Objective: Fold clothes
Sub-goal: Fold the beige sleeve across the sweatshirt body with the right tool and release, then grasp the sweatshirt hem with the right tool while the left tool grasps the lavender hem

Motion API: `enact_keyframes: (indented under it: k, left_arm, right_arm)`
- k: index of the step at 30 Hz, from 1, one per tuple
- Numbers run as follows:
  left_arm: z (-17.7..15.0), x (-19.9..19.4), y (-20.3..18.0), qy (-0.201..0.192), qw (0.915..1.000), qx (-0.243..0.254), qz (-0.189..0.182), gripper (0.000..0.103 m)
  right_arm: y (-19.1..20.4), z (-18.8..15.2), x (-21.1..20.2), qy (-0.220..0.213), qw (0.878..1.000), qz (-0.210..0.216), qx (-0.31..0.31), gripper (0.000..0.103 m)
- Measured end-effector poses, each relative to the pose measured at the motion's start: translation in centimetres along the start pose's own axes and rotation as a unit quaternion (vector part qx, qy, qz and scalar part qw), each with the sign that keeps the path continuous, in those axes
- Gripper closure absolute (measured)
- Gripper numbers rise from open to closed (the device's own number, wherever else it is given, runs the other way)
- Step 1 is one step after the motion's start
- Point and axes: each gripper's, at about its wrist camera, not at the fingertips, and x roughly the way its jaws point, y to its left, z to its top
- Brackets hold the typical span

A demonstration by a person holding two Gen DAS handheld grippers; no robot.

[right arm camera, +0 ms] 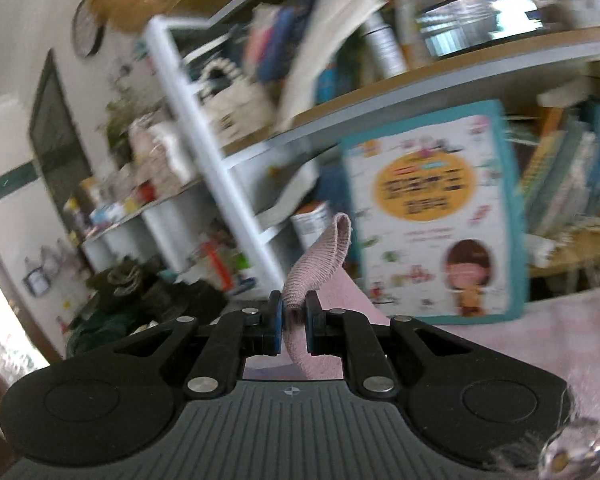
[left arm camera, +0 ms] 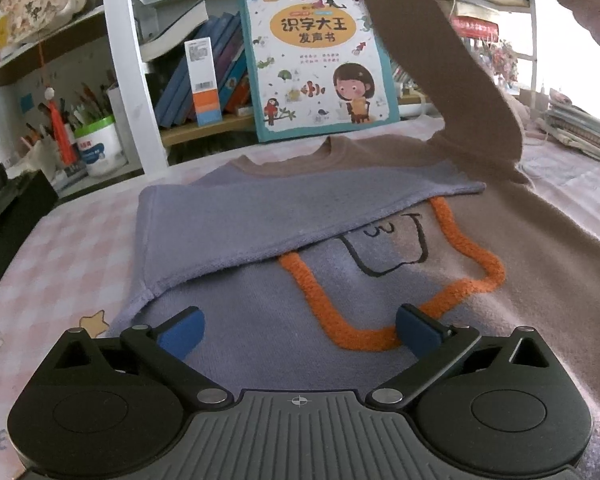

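The brown-and-lavender fleece sweater (left arm camera: pixel 260 216) with an orange loop outline lies flat on the pink checked tablecloth (left arm camera: pixel 60 248), its left side folded in. Only the right wrist view shows the right gripper (right arm camera: pixel 293 326) pinching the ribbed sleeve cuff (right arm camera: pixel 320 256). The left gripper (left arm camera: pixel 298 330) hovers spread wide over the hem. The teal picture book (left arm camera: pixel 320 60) stands behind the collar.

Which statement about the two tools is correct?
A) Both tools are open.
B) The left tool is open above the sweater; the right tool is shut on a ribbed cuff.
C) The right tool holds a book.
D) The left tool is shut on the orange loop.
B: the left tool has its blue pads wide apart over the sweater, while the right tool pinches the ribbed cuff.
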Motion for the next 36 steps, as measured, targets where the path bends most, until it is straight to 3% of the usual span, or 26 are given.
enact_keyframes:
  k: [13, 18, 23, 25, 28, 33, 36]
  left_arm:
    - [-0.1, 0.1, 0.6, 0.005, 0.9998, -0.016, -0.013, 0.000]
    - [-0.1, 0.2, 0.5, 0.006, 0.9998, -0.016, -0.013, 0.000]
    - [-0.1, 0.2, 0.6, 0.007, 0.9997, -0.019, -0.015, 0.000]
    - [-0.1, 0.2, 0.5, 0.008, 0.9997, -0.019, -0.015, 0.000]
    - [-0.1, 0.2, 0.5, 0.008, 0.9997, -0.020, -0.015, 0.000]
    - [-0.1, 0.2, 0.6, 0.008, 0.9996, -0.021, -0.016, 0.000]
    - [-0.1, 0.2, 0.6, 0.009, 0.9995, -0.023, -0.018, 0.000]
  right_arm:
    - [4.4, -6.3, 10.5, 0.096, 0.995, 0.033, -0.001, 0.092]
    - [4.3, -8.8, 12.7, 0.133, 0.990, 0.035, 0.013, 0.091]
    - [4.6, -10.2, 14.0, 0.163, 0.986, 0.039, 0.011, 0.081]
    - [4.5, -10.4, 13.9, 0.168, 0.985, 0.047, 0.017, 0.065]
    - [4.5, -10.6, 13.4, 0.175, 0.983, 0.058, 0.024, 0.052]
    - [4.6, -11.1, 10.3, 0.181, 0.982, 0.061, 0.011, 0.039]
    - [3.9, -11.2, 7.7, 0.172, 0.984, 0.053, 0.009, 0.038]
